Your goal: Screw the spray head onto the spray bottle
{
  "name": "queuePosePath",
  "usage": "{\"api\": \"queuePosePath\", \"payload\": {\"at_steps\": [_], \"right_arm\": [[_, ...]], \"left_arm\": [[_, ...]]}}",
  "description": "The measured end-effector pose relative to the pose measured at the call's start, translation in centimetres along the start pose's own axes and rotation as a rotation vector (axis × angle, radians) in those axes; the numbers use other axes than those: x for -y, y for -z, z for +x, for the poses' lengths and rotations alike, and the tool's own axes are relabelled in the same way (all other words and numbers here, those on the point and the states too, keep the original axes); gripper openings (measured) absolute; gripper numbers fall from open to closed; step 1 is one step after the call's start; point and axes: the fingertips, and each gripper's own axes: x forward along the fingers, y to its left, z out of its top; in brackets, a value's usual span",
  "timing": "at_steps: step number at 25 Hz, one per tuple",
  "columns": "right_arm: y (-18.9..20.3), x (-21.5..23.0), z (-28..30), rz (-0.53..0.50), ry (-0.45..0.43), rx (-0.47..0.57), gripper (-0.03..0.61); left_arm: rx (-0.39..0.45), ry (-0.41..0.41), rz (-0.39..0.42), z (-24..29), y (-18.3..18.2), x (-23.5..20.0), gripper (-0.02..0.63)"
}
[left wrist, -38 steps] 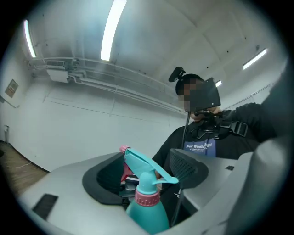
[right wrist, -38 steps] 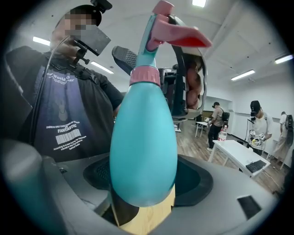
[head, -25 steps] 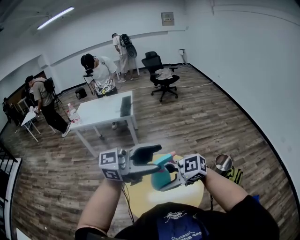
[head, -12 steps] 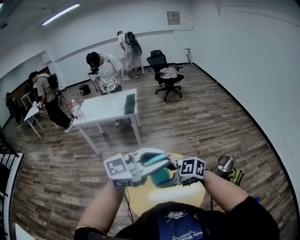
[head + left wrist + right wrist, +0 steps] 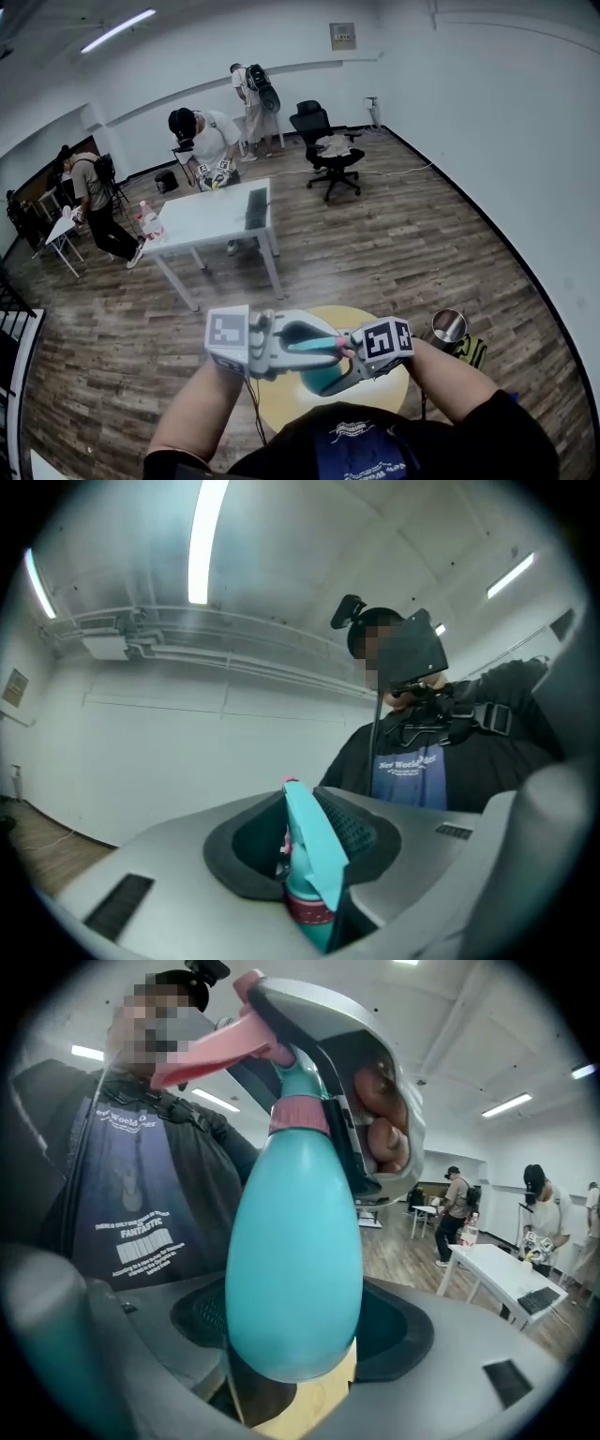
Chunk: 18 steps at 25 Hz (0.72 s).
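The left claw [image 5: 322, 344] had just been closing and clenched the spray head [image 5: 307, 850] atop the spray bottle [image 5: 295, 1241] grasped by the right claw [image 5: 339, 375], so screwing looked ready to start.

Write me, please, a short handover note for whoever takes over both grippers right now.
Left gripper: jaws have just been closing and now clamp the spray head.
Right gripper: clamped around the teal spray bottle, held above the yellow table.
Done: the head sits on the bottle's neck, pink collar at the joint.
To do: turn the head until tight. How far it is threaded cannot be seen.
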Motion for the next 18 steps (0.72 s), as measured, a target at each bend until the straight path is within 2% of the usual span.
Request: {"api": "queuePosePath", "payload": {"at_steps": [4, 8, 10, 11, 12, 14, 15, 16, 18], "right_arm": [[-1.0, -2.6, 0.3, -0.035, -0.136, 0.017, 0.344], [-1.4, -4.8, 1.0, -0.052, -0.231, 0.020, 0.344], [-1.4, -4.9, 1.1, -0.038, -0.238, 0.034, 0.344], [-1.3, -4.4, 0.9, -0.020, -0.220, 0.051, 0.344], [-1.2, -3.4, 0.4, 0.004, -0.184, 0.073, 0.344], [-0.3, -0.5, -1.2, 0.063, -0.068, 0.108, 0.342], [0.3, 1.1, -1.9, 0.088, 0.001, 0.106, 0.342], [1.0, 2.4, -2.5, 0.108, 0.067, 0.093, 0.342], [2.2, 4.4, -3.2, 0.137, 0.177, 0.063, 0.342]], "left_arm": [[0.011, 0.221, -0.009, 0.8, -0.7, 2.9, 0.124], [0.044, 0.444, -0.067, 1.0, -1.1, 5.6, 0.121], [0.060, 0.466, -0.092, 1.0, -1.1, 5.4, 0.123], [0.067, 0.425, -0.090, 1.0, -1.1, 4.5, 0.121], [0.070, 0.344, -0.074, 1.0, -1.0, 3.0, 0.116], [0.067, 0.104, -0.022, 0.4, -0.6, -0.8, 0.113], [0.056, -0.022, 0.001, -0.2, -0.3, -2.7, 0.153], [0.041, -0.139, 0.015, -0.8, 0.1, -4.2, 0.245], [0.019, -0.338, 0.004, -2.3, 1.0, -6.5, 0.334]]}}
